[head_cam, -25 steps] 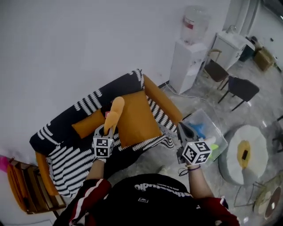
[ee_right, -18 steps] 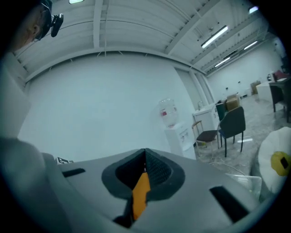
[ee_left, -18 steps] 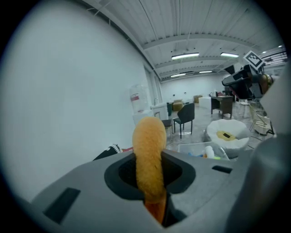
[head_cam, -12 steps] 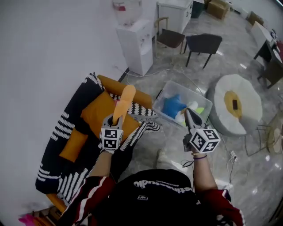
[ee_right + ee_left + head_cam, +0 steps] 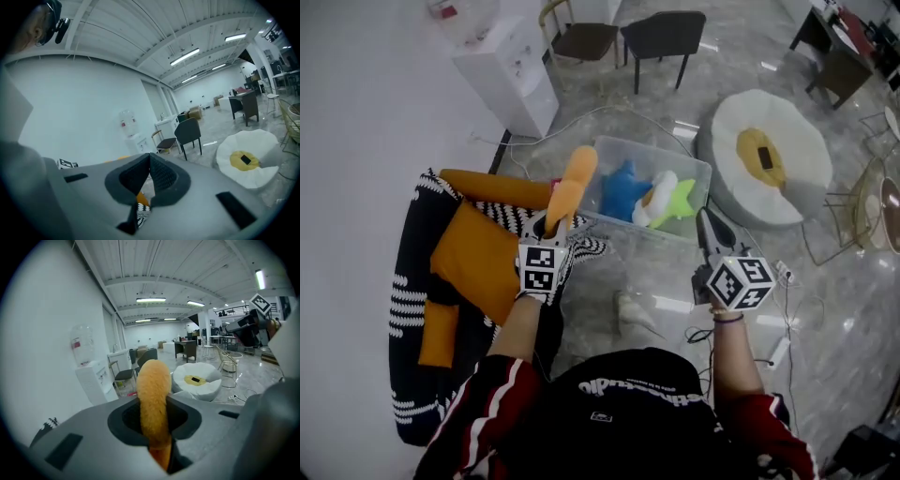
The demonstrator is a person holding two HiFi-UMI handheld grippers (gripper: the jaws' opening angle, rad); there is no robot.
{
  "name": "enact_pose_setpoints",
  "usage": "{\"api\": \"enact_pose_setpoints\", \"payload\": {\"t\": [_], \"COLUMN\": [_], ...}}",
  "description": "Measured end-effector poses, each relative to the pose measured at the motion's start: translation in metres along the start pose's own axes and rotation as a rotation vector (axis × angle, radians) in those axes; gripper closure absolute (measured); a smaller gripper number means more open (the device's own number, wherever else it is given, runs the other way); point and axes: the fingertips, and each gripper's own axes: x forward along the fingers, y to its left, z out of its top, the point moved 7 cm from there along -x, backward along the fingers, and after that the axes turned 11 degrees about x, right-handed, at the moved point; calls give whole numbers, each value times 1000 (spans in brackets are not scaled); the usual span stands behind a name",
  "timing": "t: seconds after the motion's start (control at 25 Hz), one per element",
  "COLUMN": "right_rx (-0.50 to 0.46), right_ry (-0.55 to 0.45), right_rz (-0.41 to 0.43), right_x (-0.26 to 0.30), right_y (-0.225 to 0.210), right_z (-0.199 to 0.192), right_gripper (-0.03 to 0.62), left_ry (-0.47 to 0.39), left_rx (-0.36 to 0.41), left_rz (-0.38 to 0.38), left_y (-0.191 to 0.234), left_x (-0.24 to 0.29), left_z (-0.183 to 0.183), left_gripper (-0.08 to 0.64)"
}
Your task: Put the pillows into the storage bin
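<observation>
Pillow of orange plush [image 5: 570, 186], long and round-tipped, pinched by its lower end in the left claw [image 5: 549, 225], standing upright out of it in the air, tip seen against the left end of the clear plastic storage bin [image 5: 661, 152] on the grey stone floor [image 5: 666, 272], not yet inside. Right claw [image 5: 706, 223] clenched on nothing, hovering in front of the bin's right end. Already in the bin, packed close together: blue star-shaped plush pillow [image 5: 622, 187], white plush pillow [image 5: 661, 190] and green star-shaped plush pillow [image 5: 685, 199].
</observation>
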Motion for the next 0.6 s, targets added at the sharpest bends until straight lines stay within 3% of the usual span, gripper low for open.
{"api": "enact_pose_setpoints", "payload": {"t": [0.24, 0.6], "right_rx": [35, 66], "right_ry": [8, 44], "right_rz": [-88, -186], "right_x": [1, 15], "right_y": [-50, -107], "right_z": [5, 2], "right_gripper": [589, 589], "left_ry": [1, 49], "left_rx": [16, 85], "left_rz": [-101, -199], "left_y": [-34, -68], "left_x": [80, 189], "left_z": [19, 15], "left_gripper": [497, 495]}}
